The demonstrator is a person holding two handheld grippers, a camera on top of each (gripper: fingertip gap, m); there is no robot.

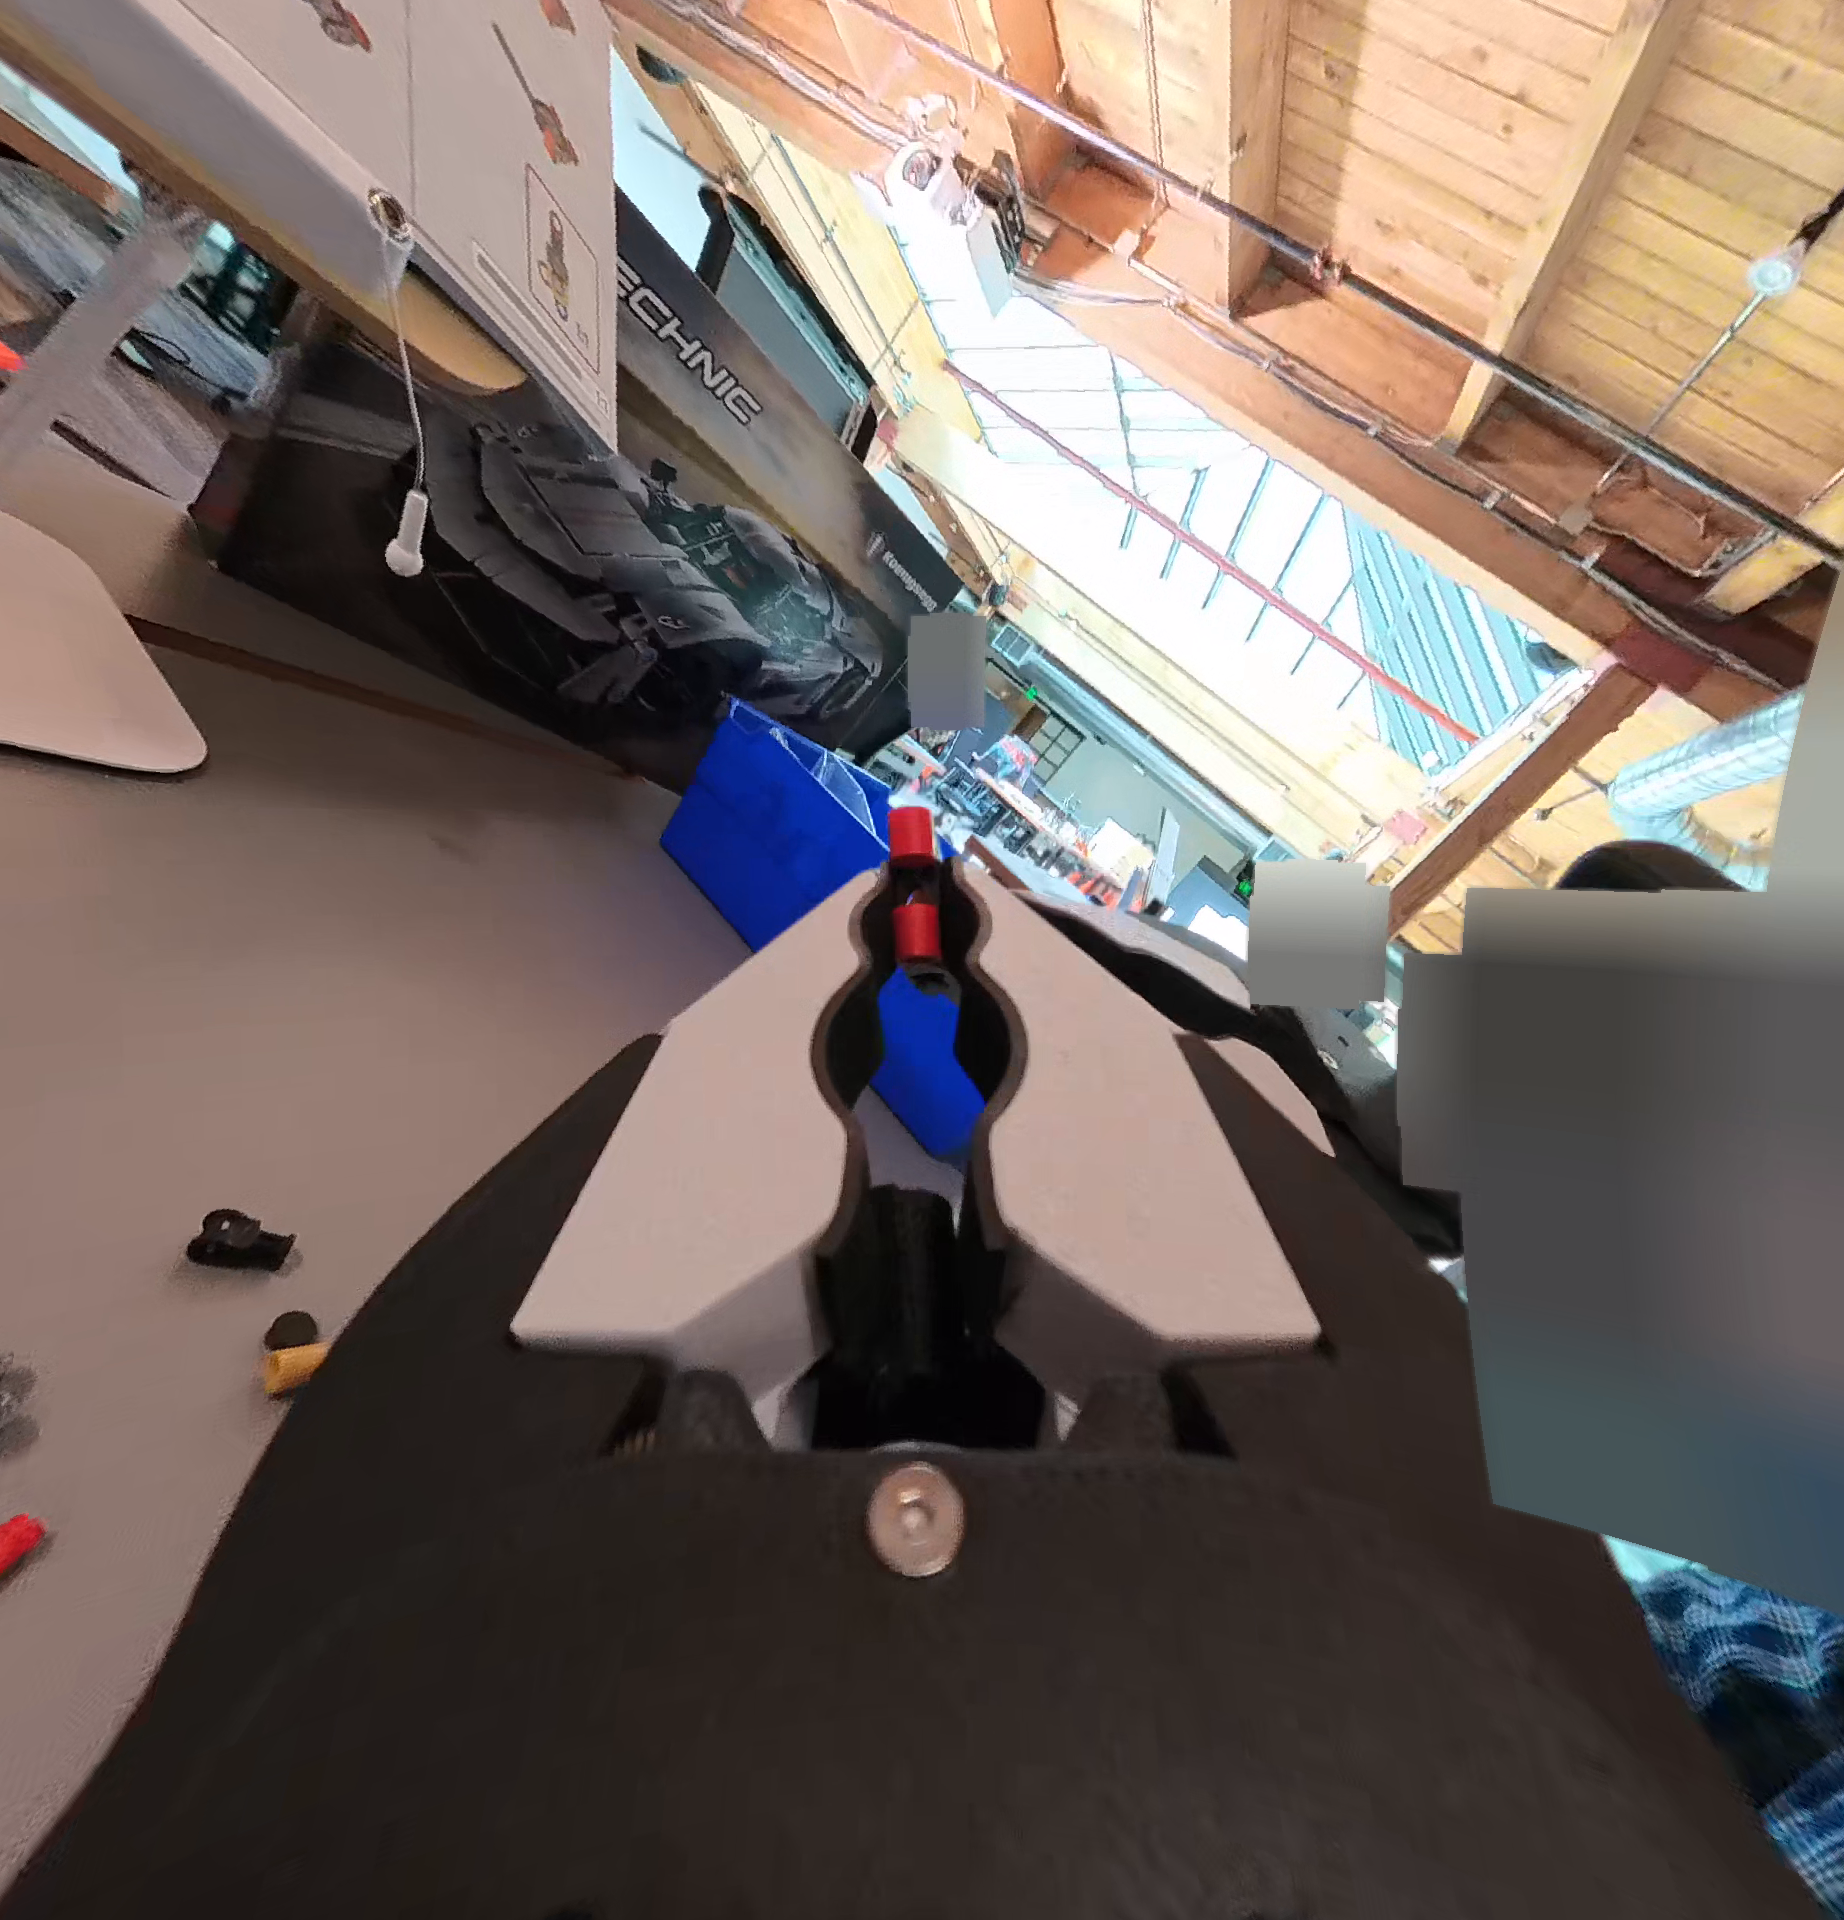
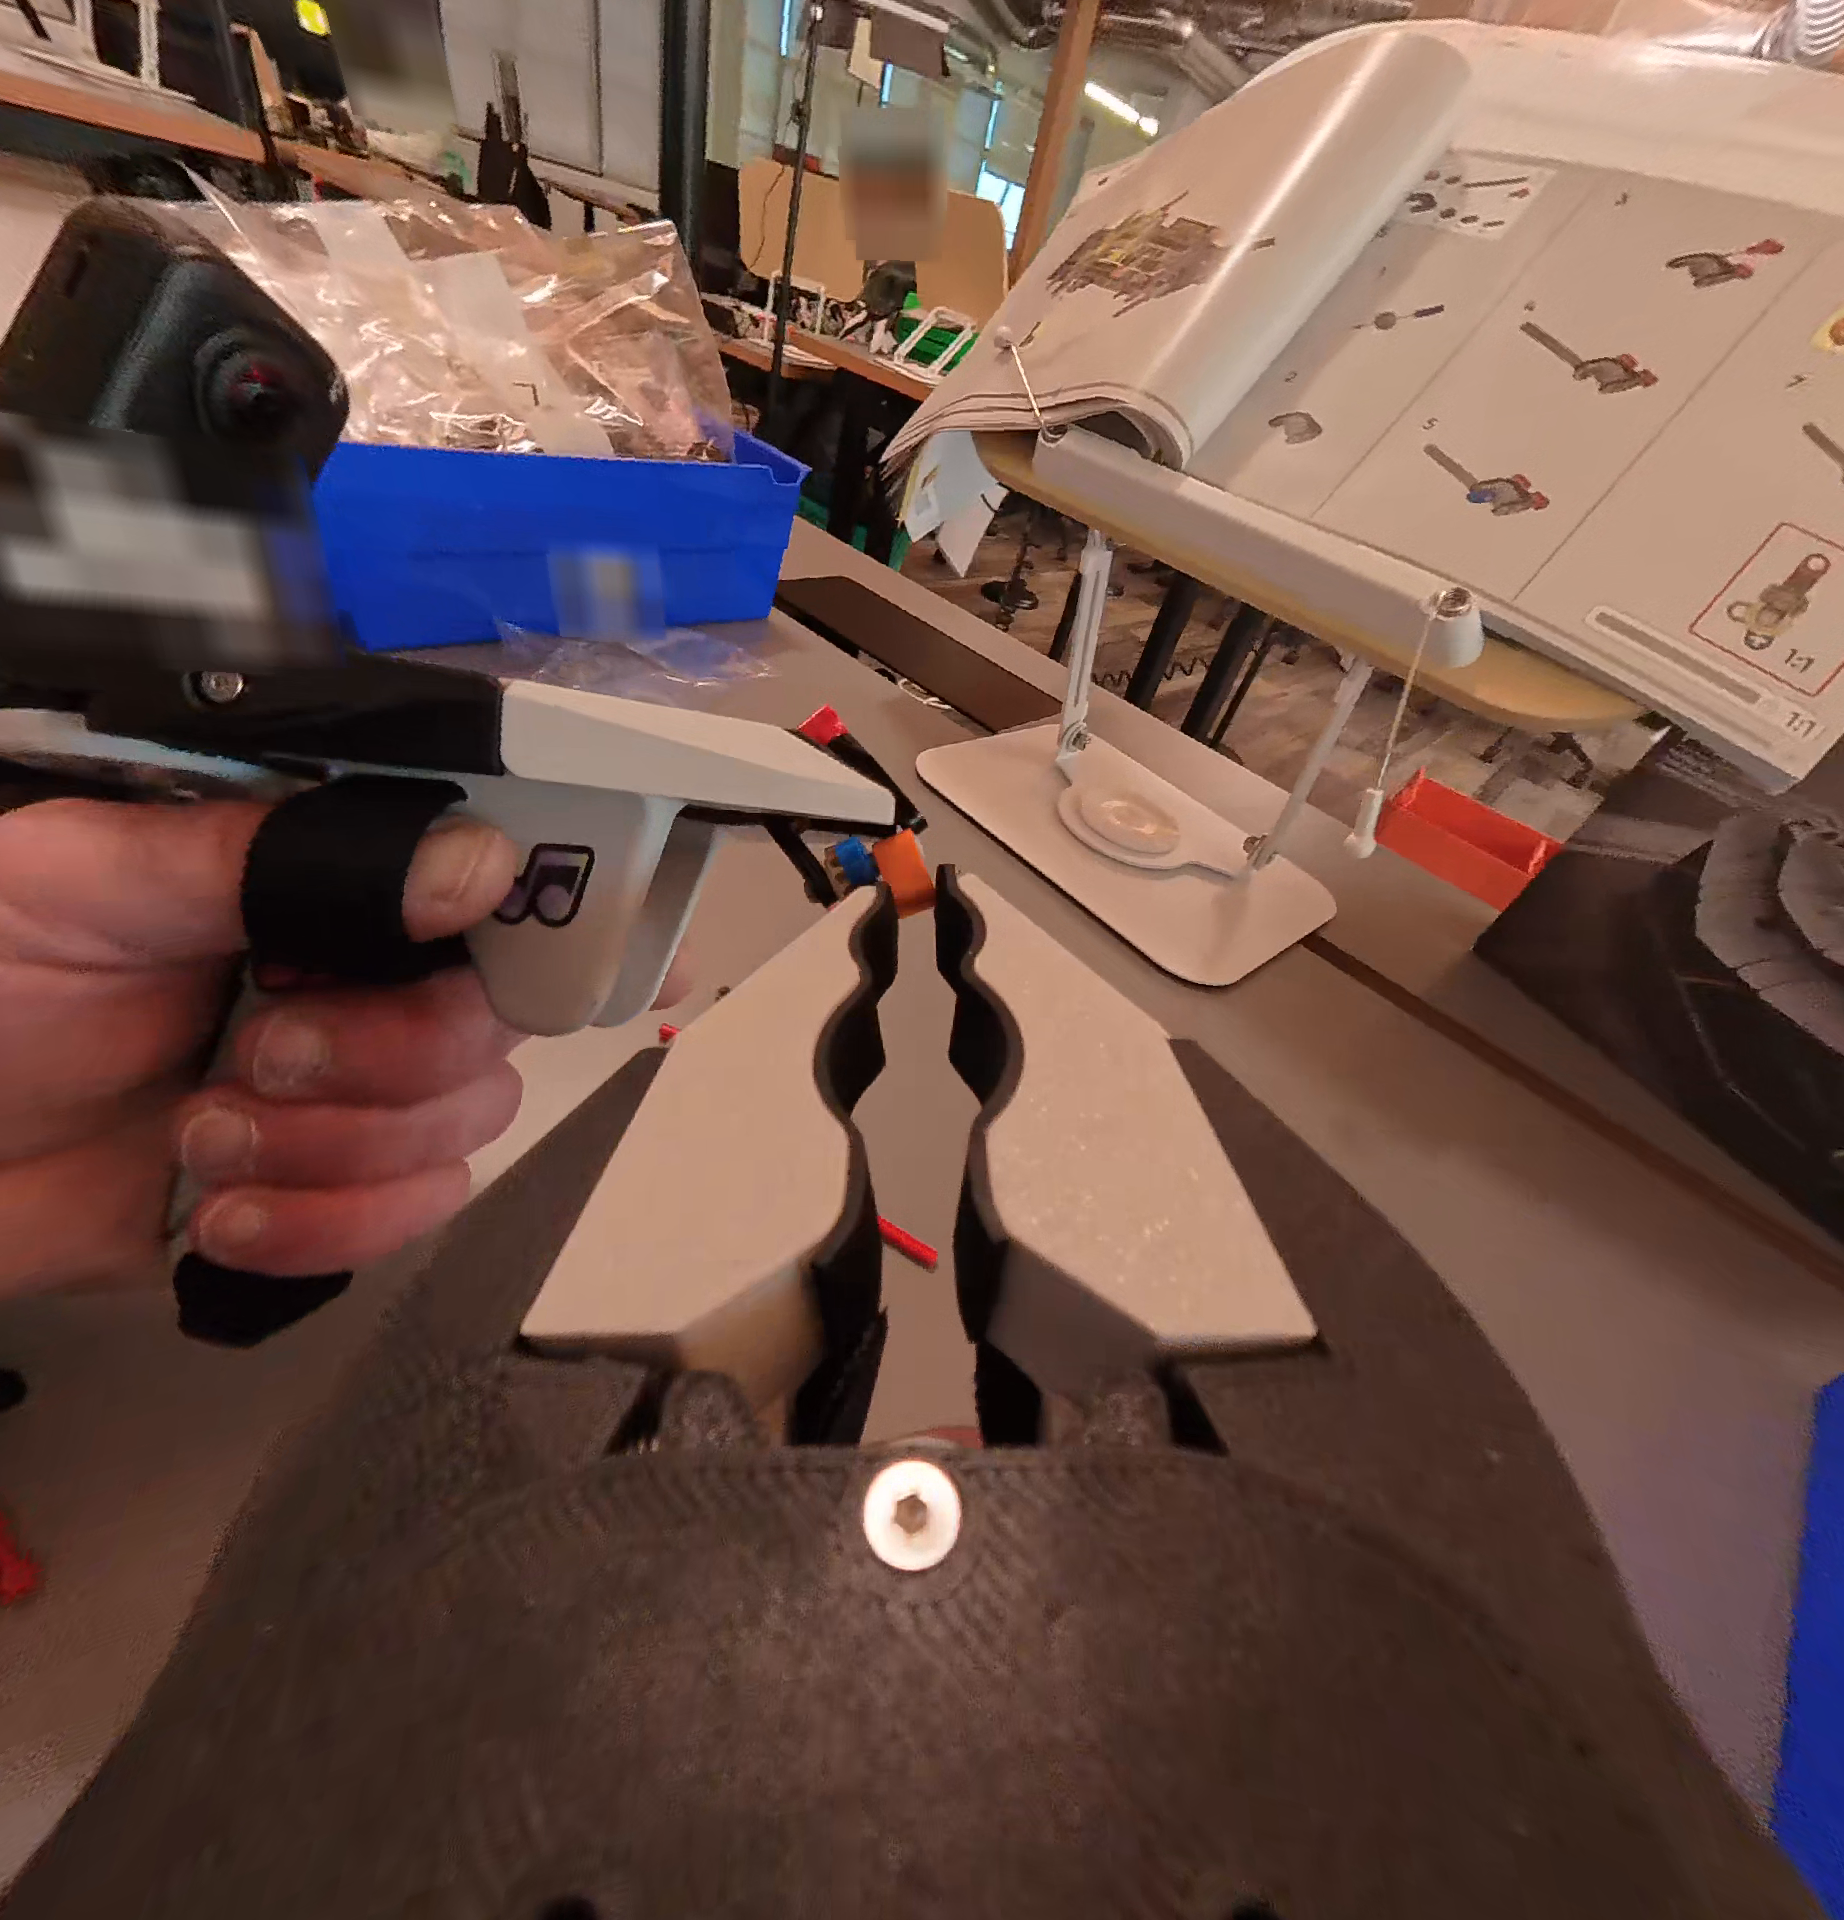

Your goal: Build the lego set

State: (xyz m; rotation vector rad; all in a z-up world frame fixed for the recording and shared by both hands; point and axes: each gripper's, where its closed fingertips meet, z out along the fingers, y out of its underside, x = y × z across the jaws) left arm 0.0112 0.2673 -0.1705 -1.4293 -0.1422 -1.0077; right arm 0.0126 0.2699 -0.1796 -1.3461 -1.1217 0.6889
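The lego assembly [image 1: 910,904], mostly hidden, is clamped in the left hand-held gripper [image 1: 916,883]; the right hand-held gripper [image 2: 916,894] gapes.

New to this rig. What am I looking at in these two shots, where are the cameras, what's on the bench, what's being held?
No robot arm here: a person holds a trigger-handled two-finger gripper in each hand. Each picture comes from a camera on one gripper, looking along its fingers.

In the left wrist view, the left gripper is shut on a small Lego assembly, a black axle with red bushes. In the right wrist view, the right gripper is slightly open and empty, its tips close to an orange piece on that assembly; the person's hand squeezes the left tool.

On the grey table: a blue bin holding plastic bags, an instruction booklet on a white stand, and loose parts.
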